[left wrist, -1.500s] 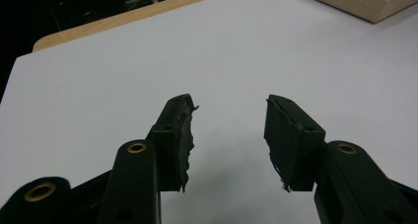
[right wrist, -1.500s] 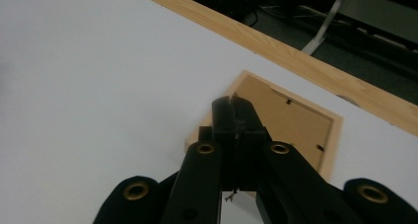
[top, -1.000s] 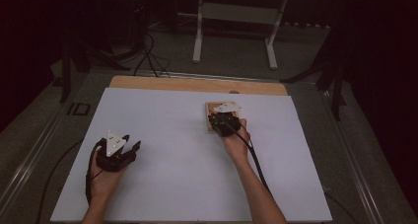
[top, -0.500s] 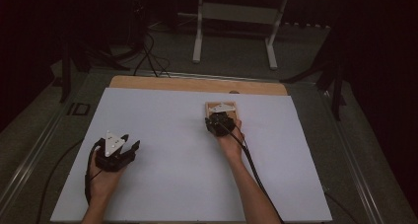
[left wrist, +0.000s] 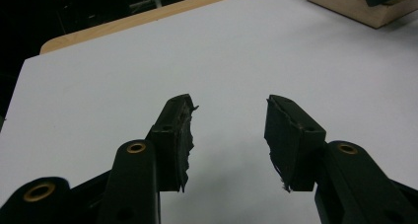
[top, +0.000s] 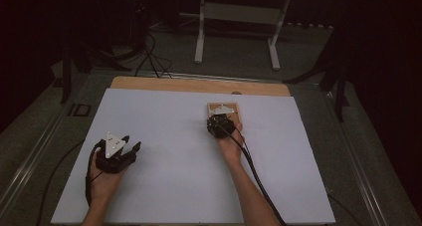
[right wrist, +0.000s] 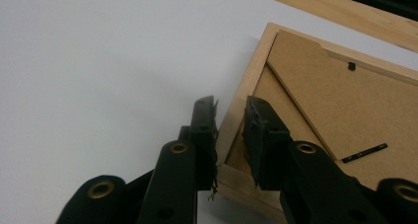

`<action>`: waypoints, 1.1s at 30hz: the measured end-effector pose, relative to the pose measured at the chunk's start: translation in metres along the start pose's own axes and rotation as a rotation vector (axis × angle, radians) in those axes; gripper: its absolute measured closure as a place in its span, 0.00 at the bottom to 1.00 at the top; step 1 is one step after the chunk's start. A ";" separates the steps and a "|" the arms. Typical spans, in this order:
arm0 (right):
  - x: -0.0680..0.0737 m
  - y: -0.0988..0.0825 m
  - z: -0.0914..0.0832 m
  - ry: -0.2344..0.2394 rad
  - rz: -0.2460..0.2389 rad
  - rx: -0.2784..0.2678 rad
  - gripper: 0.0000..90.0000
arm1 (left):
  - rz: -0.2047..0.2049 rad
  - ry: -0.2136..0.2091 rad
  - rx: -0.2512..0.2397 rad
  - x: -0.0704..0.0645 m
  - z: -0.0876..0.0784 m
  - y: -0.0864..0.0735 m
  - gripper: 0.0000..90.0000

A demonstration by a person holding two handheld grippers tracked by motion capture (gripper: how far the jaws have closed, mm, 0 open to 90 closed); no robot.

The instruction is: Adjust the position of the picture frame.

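Straddling one wooden side rail of the shallow pale-wood picture frame (right wrist: 340, 110), the right tongs (right wrist: 230, 110) have one jaw outside the rail and one inside, over the brown fibreboard backing. The frame lies face down on the white-covered table (top: 179, 151), toward its far edge and right of the middle, with the right hand (top: 230, 141) just behind it. A sliver of gap shows beside each pad, so I'd judge the rail bracketed rather than pinched; the jaws have just been closing a little around it.

The left tongs (left wrist: 229, 135) stand open with nothing between them, resting near the table's near left corner in the left hand (top: 107, 178), well apart from the frame.

What could go wrong: the hold is close to a corner of the frame, so a lift from there would likely let the far side sag and swing, or let the thin rail slide out through the frayed pads. Squeezing down while the inner jaw sits on the backing could also push that board loose from its small black clip.

Compared with a second ago, the right hand has come down lower and its tongs sit tighter against the frame's near edge, while the left hand has stayed put, its jaws just as wide.
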State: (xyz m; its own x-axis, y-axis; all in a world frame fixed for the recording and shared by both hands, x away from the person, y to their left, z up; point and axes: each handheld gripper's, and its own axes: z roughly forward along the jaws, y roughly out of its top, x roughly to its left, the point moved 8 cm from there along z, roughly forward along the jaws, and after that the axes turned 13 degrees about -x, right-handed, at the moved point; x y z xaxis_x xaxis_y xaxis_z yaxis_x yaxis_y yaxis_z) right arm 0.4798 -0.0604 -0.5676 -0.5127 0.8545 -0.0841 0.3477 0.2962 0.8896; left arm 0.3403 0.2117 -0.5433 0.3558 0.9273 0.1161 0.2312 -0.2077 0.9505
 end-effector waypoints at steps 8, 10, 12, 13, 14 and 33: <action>0.003 0.000 -0.001 -0.016 -0.034 0.009 0.86 | 0.003 0.001 0.000 0.000 0.000 0.000 0.59; 0.003 0.000 -0.001 -0.012 -0.021 0.011 0.86 | 0.003 0.001 -0.001 0.000 0.000 0.000 0.59; 0.003 0.000 -0.002 -0.009 -0.014 0.012 0.87 | 0.003 0.001 -0.001 0.000 0.000 0.000 0.59; 0.003 0.000 -0.002 -0.009 -0.016 0.013 0.87 | 0.005 0.001 -0.001 0.000 0.000 0.000 0.59; 0.003 0.000 -0.002 -0.008 -0.019 0.013 0.87 | 0.005 0.001 0.000 0.000 0.000 0.000 0.59; 0.009 -0.008 -0.018 0.050 -0.048 0.010 0.91 | 0.014 -0.002 0.007 -0.002 0.001 -0.001 0.59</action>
State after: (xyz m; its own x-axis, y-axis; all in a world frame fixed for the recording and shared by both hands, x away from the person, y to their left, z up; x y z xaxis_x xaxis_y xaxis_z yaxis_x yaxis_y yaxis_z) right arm 0.4583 -0.0624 -0.5670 -0.5675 0.8168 -0.1036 0.3296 0.3407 0.8805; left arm 0.3407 0.2097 -0.5447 0.3609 0.9237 0.1286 0.2321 -0.2225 0.9469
